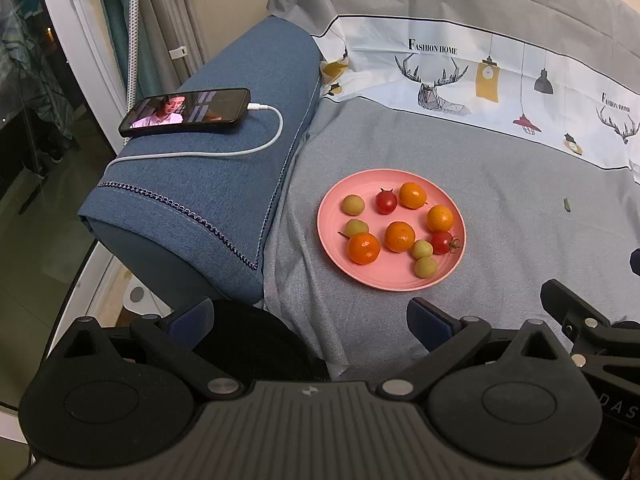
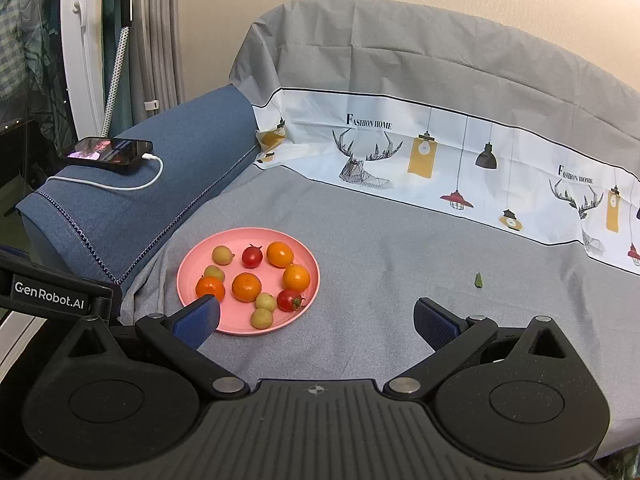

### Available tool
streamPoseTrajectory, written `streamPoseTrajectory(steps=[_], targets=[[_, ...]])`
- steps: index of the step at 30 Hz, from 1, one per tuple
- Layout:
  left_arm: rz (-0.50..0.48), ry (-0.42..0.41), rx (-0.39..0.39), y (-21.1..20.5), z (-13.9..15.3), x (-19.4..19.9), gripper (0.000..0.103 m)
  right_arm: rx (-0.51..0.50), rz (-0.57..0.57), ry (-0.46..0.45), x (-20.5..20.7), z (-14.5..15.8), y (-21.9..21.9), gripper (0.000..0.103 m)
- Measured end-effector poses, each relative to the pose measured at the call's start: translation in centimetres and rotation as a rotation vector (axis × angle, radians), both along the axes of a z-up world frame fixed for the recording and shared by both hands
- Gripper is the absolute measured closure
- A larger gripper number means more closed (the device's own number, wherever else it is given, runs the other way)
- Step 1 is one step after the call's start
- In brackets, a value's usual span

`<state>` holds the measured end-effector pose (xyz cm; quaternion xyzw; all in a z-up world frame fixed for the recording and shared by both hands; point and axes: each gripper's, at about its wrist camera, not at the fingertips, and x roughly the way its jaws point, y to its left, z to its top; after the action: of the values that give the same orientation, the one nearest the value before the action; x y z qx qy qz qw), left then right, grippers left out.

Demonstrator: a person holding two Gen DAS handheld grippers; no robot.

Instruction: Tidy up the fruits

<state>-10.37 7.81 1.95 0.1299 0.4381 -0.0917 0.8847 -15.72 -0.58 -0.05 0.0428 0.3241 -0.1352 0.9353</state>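
A pink plate [image 1: 390, 278] [image 2: 236, 236] lies on the grey cloth-covered seat, holding several small oranges, several pale green fruits and two red cherry tomatoes, among them an orange [image 1: 363, 248] [image 2: 246, 287] and a tomato [image 1: 386, 201] [image 2: 252, 257]. My left gripper [image 1: 314, 322] hovers near the plate's front edge, open and empty. My right gripper [image 2: 318, 324] is open and empty too, to the right of the plate; its left fingertip [image 2: 200, 318] overlaps the plate's front rim in that view.
A blue sofa armrest [image 1: 224, 184] [image 2: 132, 208] stands left of the plate, with a phone [image 1: 186, 112] [image 2: 109, 151] and its white cable on top. A printed white cloth [image 1: 480, 80] [image 2: 440, 160] covers the backrest. A small green scrap [image 2: 478, 280] lies on the seat at right.
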Motion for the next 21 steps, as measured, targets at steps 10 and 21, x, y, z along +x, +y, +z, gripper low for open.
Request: streamPoseTrajectory(steps=[10,21], targets=[[0.001,-0.003,0.005,0.06,-0.01,0.03,0.0,0.0,0.0,0.0,0.07,0.05,-0.03,0.001],[0.042,-0.002,0.038,0.23,0.08,0.47,0.0,-0.013,0.005,-0.027,-0.15,0.02,-0.02,0.001]])
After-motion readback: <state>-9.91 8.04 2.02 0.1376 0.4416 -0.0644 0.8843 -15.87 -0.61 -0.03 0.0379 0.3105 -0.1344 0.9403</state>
